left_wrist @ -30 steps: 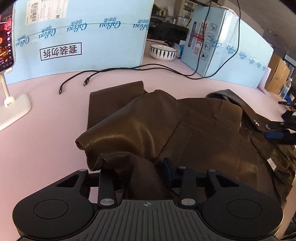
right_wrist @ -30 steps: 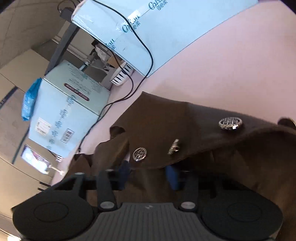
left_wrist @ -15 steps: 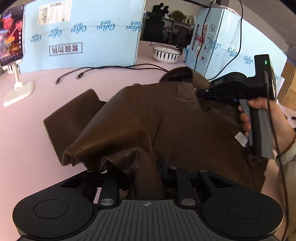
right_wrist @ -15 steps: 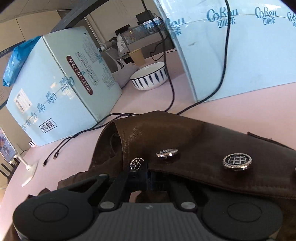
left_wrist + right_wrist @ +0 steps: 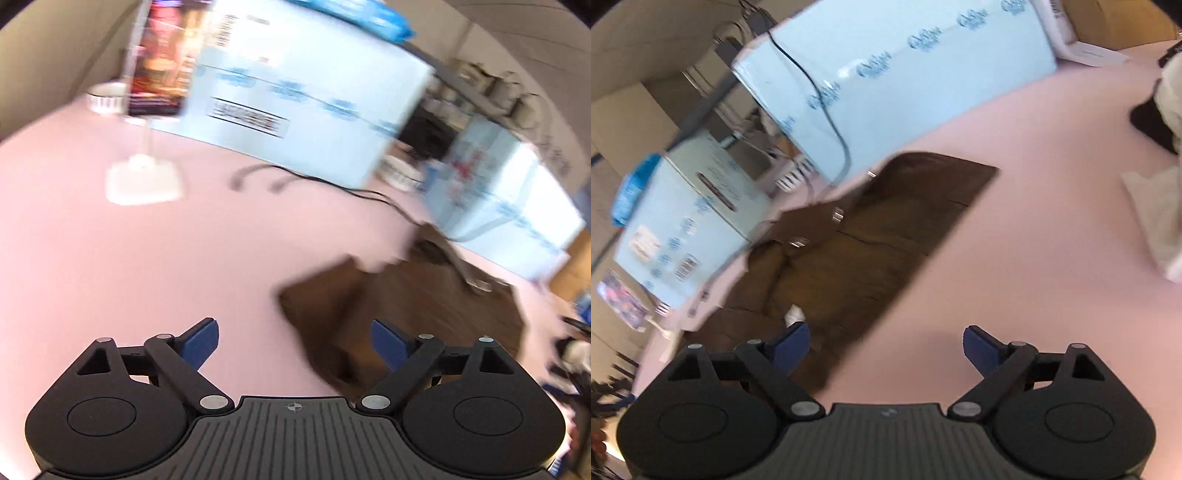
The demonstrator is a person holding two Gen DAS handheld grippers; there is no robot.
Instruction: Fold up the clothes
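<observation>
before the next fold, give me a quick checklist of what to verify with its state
1. Left tongs released: ok, jaws wide apart, nothing between them.
2. Right tongs released: ok, jaws wide apart and empty.
3. Brown jacket lying on the pink table: ok, it lies there in a folded slab.
4. Fold edges neat: cannot tell, both views are motion-blurred.
5. Black cable clear of the jacket: cannot tell, it runs right up to the far edge.
6. Phone stand clear of the jacket: ok, it stands well apart.
</observation>
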